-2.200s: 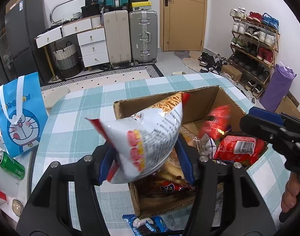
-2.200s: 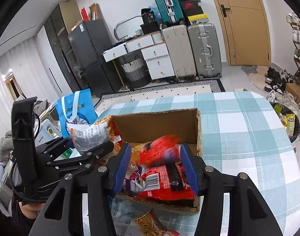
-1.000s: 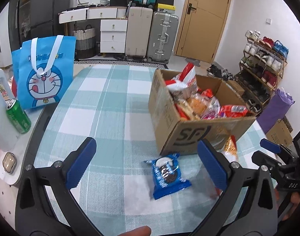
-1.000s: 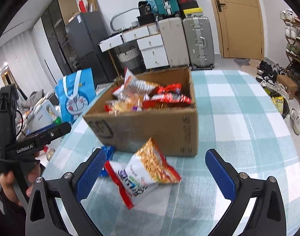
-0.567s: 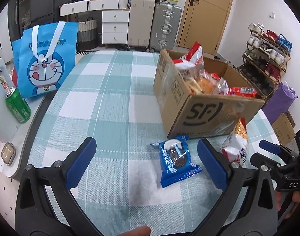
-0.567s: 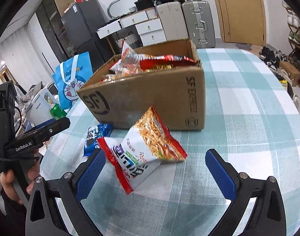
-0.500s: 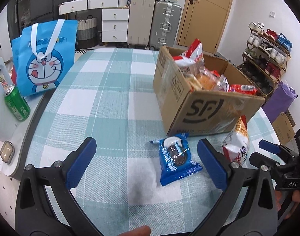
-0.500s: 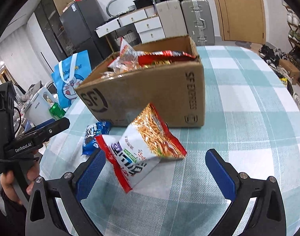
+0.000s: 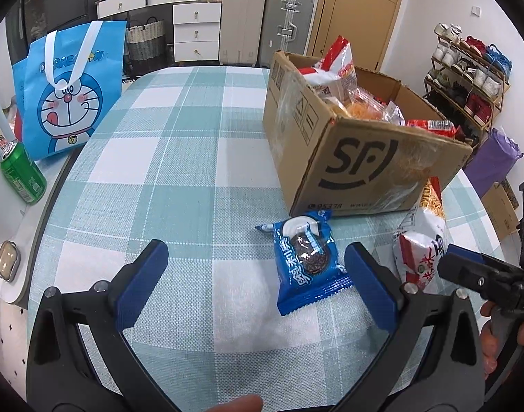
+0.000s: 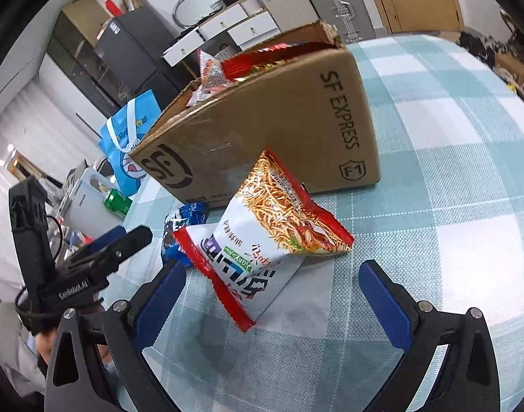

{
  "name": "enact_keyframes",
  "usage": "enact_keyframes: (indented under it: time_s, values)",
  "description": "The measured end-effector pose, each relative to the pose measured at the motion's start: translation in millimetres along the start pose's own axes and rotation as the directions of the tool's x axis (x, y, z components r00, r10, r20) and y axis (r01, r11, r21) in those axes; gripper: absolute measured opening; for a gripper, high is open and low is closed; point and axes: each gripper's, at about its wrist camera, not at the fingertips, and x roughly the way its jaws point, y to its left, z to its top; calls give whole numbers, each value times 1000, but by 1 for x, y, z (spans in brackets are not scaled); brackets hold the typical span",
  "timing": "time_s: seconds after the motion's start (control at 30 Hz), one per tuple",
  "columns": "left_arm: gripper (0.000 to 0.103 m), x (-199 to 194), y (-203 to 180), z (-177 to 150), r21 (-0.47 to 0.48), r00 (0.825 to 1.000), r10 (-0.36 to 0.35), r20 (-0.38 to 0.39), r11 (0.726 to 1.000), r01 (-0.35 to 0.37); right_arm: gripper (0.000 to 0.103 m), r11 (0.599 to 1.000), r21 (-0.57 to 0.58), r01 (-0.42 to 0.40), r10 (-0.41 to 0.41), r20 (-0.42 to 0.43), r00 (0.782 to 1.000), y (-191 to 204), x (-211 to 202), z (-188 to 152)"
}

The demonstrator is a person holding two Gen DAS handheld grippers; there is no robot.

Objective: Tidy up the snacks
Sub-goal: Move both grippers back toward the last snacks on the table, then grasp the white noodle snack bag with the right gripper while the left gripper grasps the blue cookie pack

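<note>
A cardboard box (image 9: 361,158) (image 10: 268,130) full of snack packs stands on the checked tablecloth. In front of it lies a blue cookie pack (image 9: 308,261) (image 10: 182,226). A red and white noodle pack (image 10: 265,240) (image 9: 421,243) leans against the box. My left gripper (image 9: 258,285) is open just above the cloth, and the cookie pack lies close to its right finger. My right gripper (image 10: 275,302) is open, and the noodle pack's lower end lies between its fingers. Neither gripper holds anything.
A blue cartoon bag (image 9: 69,92), a green can (image 9: 21,173) and a small case (image 9: 7,261) stand on the left side. A hand (image 9: 502,336) holds the other gripper at the right. Suitcases, drawers and a shoe rack stand behind the table.
Both grippers let go of their packs in the box, opened wide and drew back low. In the last half second each has moved closer to the pack in front of it.
</note>
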Motion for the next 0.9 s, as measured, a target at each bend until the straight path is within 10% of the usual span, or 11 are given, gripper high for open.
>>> enact_keyframes:
  time_s: [0.27,0.7,0.9]
  values:
    - [102,4,2,-2,0,1000,-1,-12,1000,1,97,993,85,-79,80,-12,997,-3,16,9]
    - [102,8,-3,-4,13,1000,5,-24,1000,-5,47,970,129,-206,203,37,978,-9,14,3]
    - [102,11,-7,-5,22,999,4,-35,1000,-4,43,976,99,-191,185,69,980,-6,1,-3]
